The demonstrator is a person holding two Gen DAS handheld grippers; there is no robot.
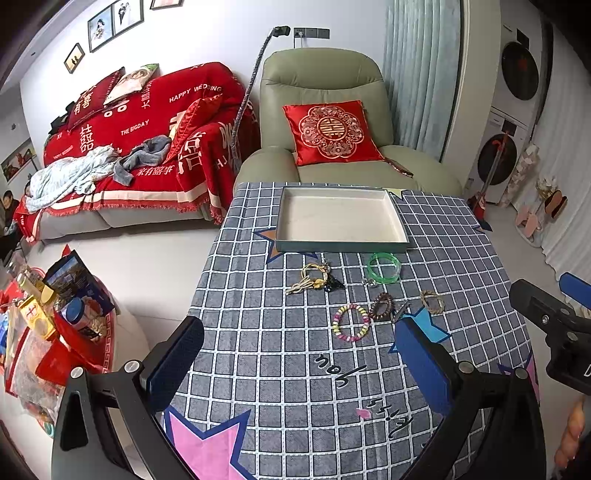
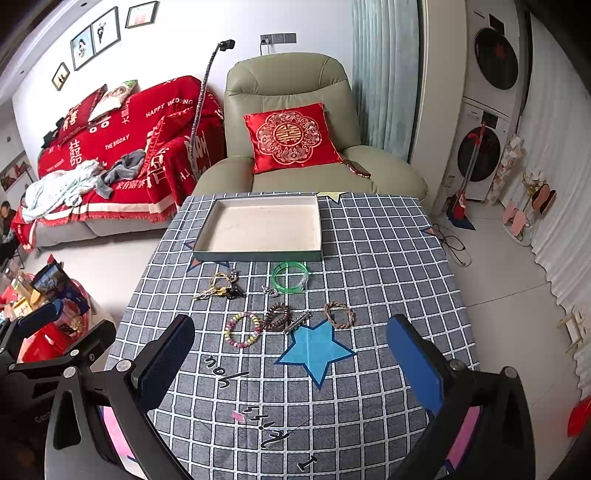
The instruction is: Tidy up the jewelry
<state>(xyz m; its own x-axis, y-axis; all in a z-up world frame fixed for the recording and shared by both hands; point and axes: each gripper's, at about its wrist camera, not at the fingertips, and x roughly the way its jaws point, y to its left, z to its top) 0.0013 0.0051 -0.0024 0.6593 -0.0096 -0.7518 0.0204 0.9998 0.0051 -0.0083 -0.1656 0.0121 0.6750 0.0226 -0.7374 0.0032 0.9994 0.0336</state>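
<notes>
Both tools, left (image 1: 299, 354) and right (image 2: 291, 350), hover spread apart, empty, above the tablecloth (image 2: 369, 258).

A checked grey tablecloth (image 2: 369, 258) with blue and pink stars covers the table. Beyond its far edge stands a green armchair (image 2: 288, 74) with a red embroidered cushion (image 2: 291, 136) upright on the seat. Left of the armchair, a sofa under a red wedding throw (image 1: 155, 110) carries crumpled pale and grey clothes (image 1: 74, 173). Framed pictures (image 1: 110, 26) hang above. Stacked white washing machines (image 2: 487, 110) stand at the right, beside a pale curtain (image 2: 384, 74).
</notes>
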